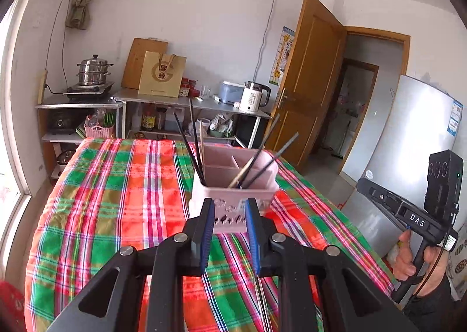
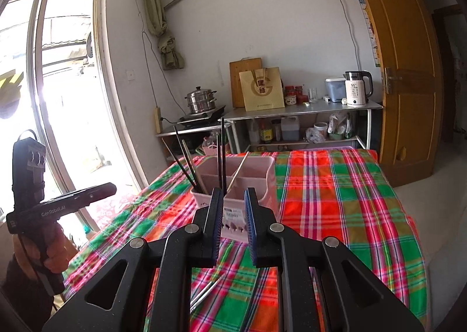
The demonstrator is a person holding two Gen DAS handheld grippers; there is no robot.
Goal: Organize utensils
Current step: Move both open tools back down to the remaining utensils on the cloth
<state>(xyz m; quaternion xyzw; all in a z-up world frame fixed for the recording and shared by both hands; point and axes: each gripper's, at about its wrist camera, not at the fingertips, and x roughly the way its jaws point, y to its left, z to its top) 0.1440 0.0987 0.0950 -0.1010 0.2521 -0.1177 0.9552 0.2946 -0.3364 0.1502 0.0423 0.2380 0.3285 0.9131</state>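
— Where do we find the utensils, and which way do they point?

— In the pink plastic holder (image 1: 233,186), a squarish box split into compartments, standing on the plaid cloth (image 1: 116,186) over the table. The dark chopsticks (image 1: 189,151) at its left corner stand nearly upright, long axes tipped up and to the left; the ones in the near right compartment (image 1: 262,156) lean up and to the right, a paler one among them. More thin sticks (image 2: 210,288) lie flat on the cloth beneath our right gripper.

— And our tools?

— Our left gripper (image 1: 229,232) has its jaws a little apart, blue ribbed pads facing each other, nothing between them; the holder sits just beyond. Our right gripper (image 2: 232,227) is likewise slightly parted and empty.

— Textures?

— The holder's front wall carries small raised motifs; the cloth is woven in red, green and white checks.
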